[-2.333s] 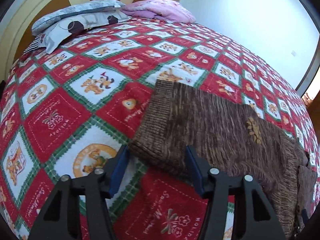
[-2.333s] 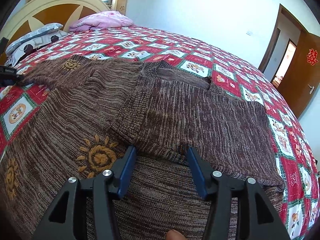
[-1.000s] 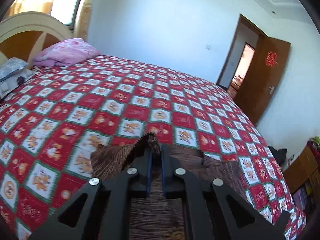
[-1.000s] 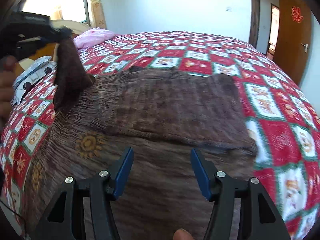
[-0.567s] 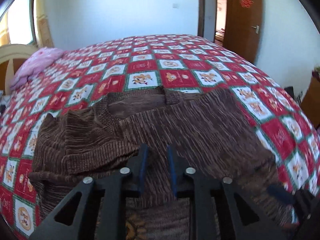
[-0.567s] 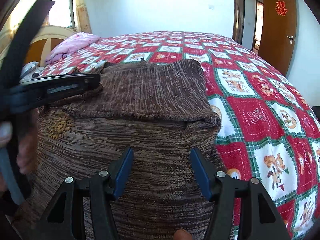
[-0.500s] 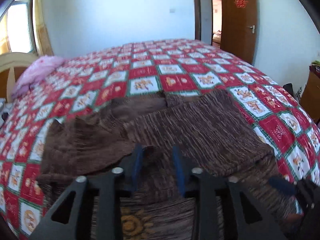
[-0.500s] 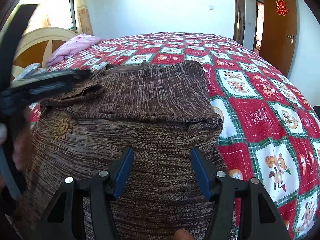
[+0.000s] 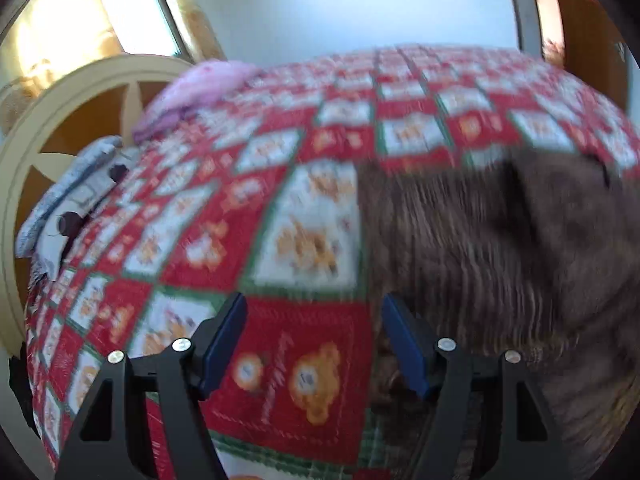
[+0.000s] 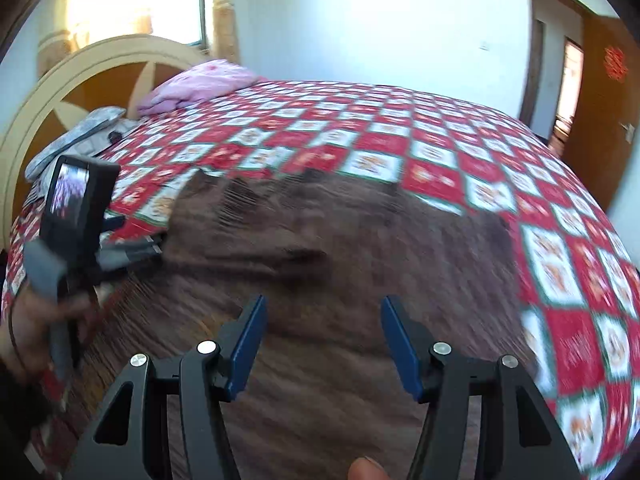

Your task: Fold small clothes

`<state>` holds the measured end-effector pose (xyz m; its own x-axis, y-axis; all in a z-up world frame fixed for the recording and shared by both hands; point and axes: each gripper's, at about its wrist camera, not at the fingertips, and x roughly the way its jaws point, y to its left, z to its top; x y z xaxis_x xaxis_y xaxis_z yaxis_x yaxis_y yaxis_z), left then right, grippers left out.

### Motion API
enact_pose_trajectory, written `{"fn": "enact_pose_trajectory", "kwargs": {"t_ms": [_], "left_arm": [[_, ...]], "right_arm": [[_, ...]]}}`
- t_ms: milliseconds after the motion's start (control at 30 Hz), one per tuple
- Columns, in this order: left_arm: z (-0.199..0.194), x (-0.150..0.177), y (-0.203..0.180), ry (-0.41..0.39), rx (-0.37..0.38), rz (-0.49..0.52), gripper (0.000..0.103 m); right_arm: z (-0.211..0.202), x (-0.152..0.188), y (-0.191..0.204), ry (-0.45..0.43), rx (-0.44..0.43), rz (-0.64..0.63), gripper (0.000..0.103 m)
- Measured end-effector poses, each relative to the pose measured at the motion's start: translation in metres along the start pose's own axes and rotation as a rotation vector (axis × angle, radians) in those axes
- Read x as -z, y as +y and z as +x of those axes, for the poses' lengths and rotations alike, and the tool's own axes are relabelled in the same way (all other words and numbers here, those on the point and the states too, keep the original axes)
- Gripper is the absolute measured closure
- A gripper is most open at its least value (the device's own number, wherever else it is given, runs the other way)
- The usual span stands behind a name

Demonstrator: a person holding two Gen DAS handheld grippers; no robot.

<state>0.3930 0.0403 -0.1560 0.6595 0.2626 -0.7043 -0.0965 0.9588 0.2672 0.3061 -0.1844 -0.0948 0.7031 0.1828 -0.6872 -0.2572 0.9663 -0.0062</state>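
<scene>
A brown knitted sweater [image 10: 360, 280] lies spread on a bed, over a red, white and green checked bedspread [image 10: 460, 148] printed with little bears. In the right wrist view we see one part of the sweater folded over the rest, its edge making a dark crease across the middle; both views are blurred, so we cannot make out the knit pattern.

Our left gripper [image 9: 314, 340] points down at the bed beside the sweater's left edge. Its jaws have just been opening and now stand wide apart with nothing between them, only bedspread showing in the gap; the right blue finger [image 9: 404, 344] sits at the sweater's edge, though we cannot tell whether it touches. From the right wrist view the same tool appears at the far left, gripped by a hand [image 10: 32, 320], its small screen [image 10: 70, 188] lit.

Our right gripper [image 10: 322, 344] hovers above the near half of the sweater, tilted downward, fingers parted and gripping nothing. A fingertip [image 10: 366, 468] shows at the bottom edge of that view.

Beyond the sweater, a pink pillow [image 10: 200, 84] and a grey patterned one [image 10: 76, 140] rest against a cream and orange headboard [image 10: 92, 76]. A sunlit window [image 10: 132, 0] stands behind it, and a brown door [image 10: 600, 100] at the right.
</scene>
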Motion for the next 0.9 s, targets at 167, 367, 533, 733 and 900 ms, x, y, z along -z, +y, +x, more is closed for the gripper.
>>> {"fn": "enact_pose_trajectory", "kwargs": {"t_ms": [167, 367, 533, 733, 900], "left_arm": [[-0.006, 0.005, -0.002, -0.014, 0.02, -0.005, 0.03], [0.002, 0.008, 0.012, -0.007, 0.081, -0.087, 0.021], [0.008, 0.012, 0.02, 0.004, 0.13, -0.136, 0.017], [0.01, 0.013, 0.022, 0.003, 0.144, -0.153, 0.016], [0.011, 0.014, 0.025, 0.003, 0.156, -0.166, 0.014]], "right_arm": [[0.045, -0.031, 0.055, 0.054, -0.06, -0.076, 0.043], [0.109, -0.046, 0.073, 0.158, 0.027, -0.142, 0.053], [0.1, -0.076, -0.014, 0.09, 0.265, 0.046, 0.054], [0.064, -0.067, -0.069, 0.09, 0.155, 0.144, 0.054], [0.048, -0.032, -0.041, 0.124, -0.049, 0.113, 0.054]]}}
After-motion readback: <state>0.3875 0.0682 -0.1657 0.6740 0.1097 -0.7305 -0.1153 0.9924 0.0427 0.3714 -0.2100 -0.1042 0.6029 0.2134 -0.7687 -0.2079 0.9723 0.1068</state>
